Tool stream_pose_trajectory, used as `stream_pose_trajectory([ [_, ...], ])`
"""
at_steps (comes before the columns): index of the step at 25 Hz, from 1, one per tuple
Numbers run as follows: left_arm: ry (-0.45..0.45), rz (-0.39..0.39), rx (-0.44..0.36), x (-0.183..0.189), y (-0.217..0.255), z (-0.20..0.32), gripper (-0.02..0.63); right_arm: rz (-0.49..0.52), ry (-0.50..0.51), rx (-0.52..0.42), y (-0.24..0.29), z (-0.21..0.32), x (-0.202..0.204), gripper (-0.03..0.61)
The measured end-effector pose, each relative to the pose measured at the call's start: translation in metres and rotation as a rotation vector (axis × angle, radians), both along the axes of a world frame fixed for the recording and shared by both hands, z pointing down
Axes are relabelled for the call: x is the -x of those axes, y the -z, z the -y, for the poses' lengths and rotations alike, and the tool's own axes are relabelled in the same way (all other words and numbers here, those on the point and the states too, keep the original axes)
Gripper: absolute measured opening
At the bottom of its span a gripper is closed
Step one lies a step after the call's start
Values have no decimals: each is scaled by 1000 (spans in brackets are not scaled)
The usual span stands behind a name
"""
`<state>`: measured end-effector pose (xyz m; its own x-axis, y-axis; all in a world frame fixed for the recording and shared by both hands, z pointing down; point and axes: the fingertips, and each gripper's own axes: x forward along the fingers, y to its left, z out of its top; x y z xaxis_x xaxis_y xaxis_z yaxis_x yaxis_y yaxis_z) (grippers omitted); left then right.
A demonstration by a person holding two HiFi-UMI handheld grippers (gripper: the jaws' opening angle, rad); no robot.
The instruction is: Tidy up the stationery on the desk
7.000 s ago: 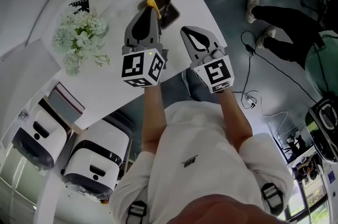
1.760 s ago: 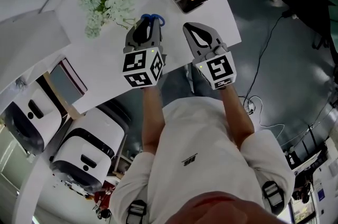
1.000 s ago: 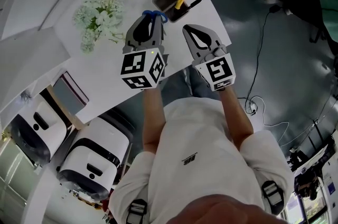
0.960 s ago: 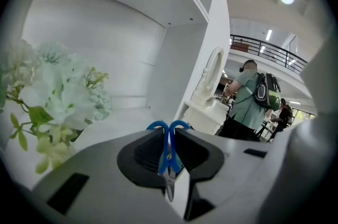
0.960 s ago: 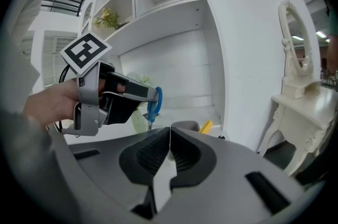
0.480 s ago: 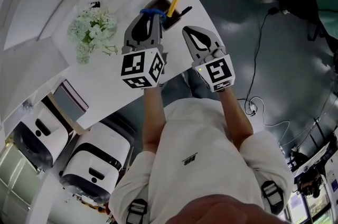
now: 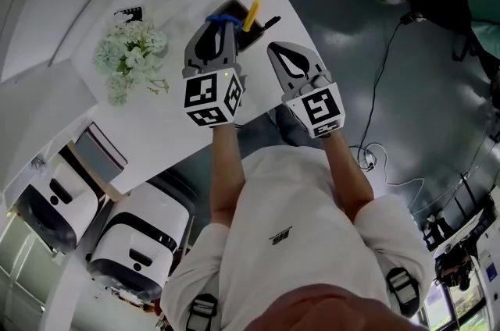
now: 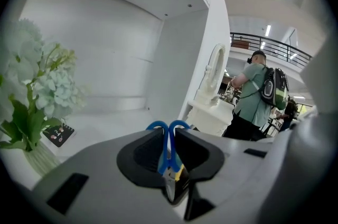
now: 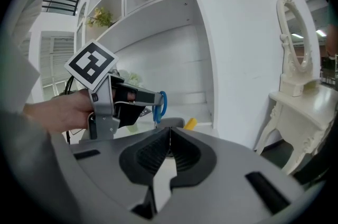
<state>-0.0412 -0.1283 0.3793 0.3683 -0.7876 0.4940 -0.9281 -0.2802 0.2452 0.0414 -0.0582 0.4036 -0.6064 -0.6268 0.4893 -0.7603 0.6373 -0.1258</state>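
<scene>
My left gripper (image 7: pixel 218 26) is shut on blue-handled scissors (image 7: pixel 221 19), whose loops stick out past the jaw tips (image 8: pixel 169 128). It hovers right beside a dark pen holder (image 7: pixel 234 9) near the desk's right edge, which contains a yellow pen (image 7: pixel 251 15) and a black pen (image 7: pixel 266 24). In the right gripper view the scissors (image 9: pixel 160 104) hang from the left gripper just left of the holder (image 9: pixel 169 123). My right gripper (image 7: pixel 287 55) is shut with nothing in it, to the right of the left one, past the desk edge.
White flowers (image 7: pixel 125 56) stand on the white desk (image 7: pixel 168 115) left of the grippers, with a small dark card (image 7: pixel 126 12) behind them. Two white machines (image 7: pixel 141 240) sit on the floor below left. A person (image 8: pixel 259 96) stands beyond the desk near a cable (image 7: pixel 383 80).
The left gripper, holding the scissors throughout, has closed in on the pen holder. Seven seconds ago it held no scissors. The right gripper stayed shut beside it.
</scene>
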Motion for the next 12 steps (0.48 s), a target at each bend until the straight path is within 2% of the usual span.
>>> stream_pose_trajectory([
  [7,19,6,46,4,-27,-6,0,32,1,18,2,5,6,-3],
  [12,-30,-3,72,-1,-32,-14,0,47,4,23,5,5,11,-3],
])
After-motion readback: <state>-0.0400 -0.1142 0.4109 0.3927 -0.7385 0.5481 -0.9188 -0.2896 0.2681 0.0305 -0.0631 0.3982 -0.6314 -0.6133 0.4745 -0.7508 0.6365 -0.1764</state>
